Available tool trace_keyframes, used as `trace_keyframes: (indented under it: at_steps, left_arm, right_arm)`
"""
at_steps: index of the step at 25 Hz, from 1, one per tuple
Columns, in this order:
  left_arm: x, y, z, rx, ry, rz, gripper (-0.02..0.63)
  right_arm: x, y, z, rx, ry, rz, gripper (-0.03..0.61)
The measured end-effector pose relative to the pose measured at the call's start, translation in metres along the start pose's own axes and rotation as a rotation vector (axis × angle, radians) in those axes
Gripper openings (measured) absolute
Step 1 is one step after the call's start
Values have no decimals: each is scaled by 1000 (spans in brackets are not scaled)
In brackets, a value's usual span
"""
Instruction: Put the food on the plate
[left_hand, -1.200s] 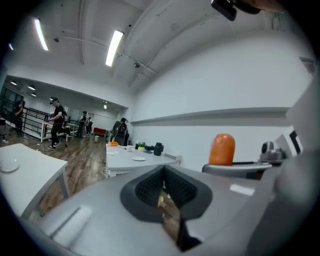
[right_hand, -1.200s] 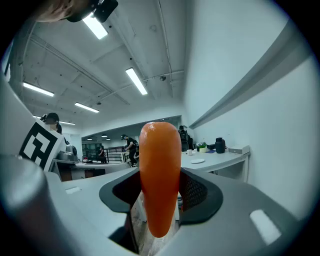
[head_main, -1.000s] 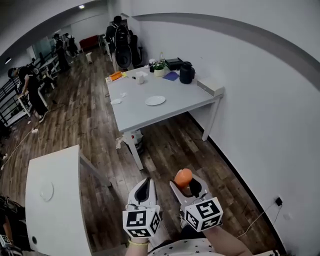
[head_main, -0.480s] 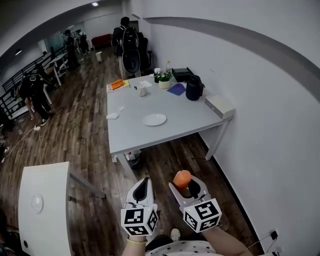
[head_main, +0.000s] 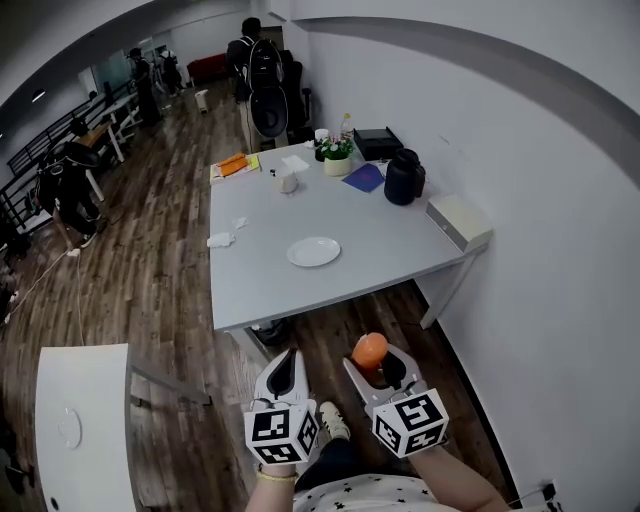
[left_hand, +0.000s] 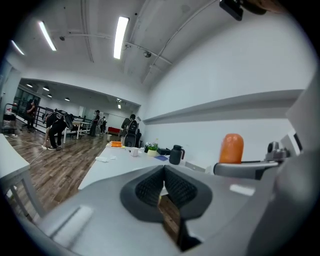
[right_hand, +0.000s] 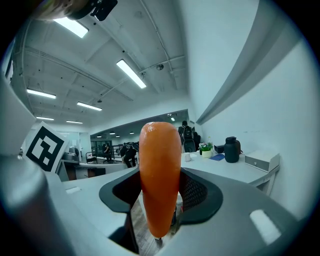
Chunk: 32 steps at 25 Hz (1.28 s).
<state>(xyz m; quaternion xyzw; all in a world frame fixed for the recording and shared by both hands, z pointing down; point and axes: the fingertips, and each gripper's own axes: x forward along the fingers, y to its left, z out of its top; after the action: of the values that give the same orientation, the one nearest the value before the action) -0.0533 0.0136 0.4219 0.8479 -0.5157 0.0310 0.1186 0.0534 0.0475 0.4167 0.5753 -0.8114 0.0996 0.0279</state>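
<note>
An orange carrot (right_hand: 160, 175) stands upright between the jaws of my right gripper (head_main: 372, 366), which is shut on it; the carrot (head_main: 369, 352) pokes out above the fingers, and shows in the left gripper view as the carrot (left_hand: 232, 148) at the right. My left gripper (head_main: 287, 377) is beside it, shut with nothing in it; its pads (left_hand: 150, 186) meet. Both are held over the wooden floor, short of the grey table (head_main: 260, 275). A small white plate (head_main: 314, 251) lies near the table's middle.
On the table's far end are a black jug (head_main: 404, 177), a white box (head_main: 458, 221), a plant pot (head_main: 338, 162), a cup (head_main: 288, 182) and crumpled tissue (head_main: 221, 239). A second white table (head_main: 75, 420) stands at lower left. People stand far back left. A wall runs along the right.
The view has come closer to the grey table, which now lies lower and nearer in the head view. Both grippers hold the same pose, the carrot still gripped.
</note>
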Motion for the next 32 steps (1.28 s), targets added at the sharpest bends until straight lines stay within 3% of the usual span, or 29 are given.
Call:
trace_keyframes:
  at_steps: [11, 20, 26, 32]
  left_arm:
    - [152, 66, 21, 18, 8, 26, 7]
    - [245, 122, 12, -16, 65, 49, 8]
    - [286, 139, 12, -9, 55, 43, 8]
    - [321, 152, 11, -28, 31, 66, 8]
  right_arm:
    - [162, -66, 17, -37, 68, 42, 221]
    - [278, -119, 13, -116, 162, 91, 221]
    - [352, -153, -9, -309, 374, 243, 221]
    - [412, -161, -63, -724, 675, 510, 221]
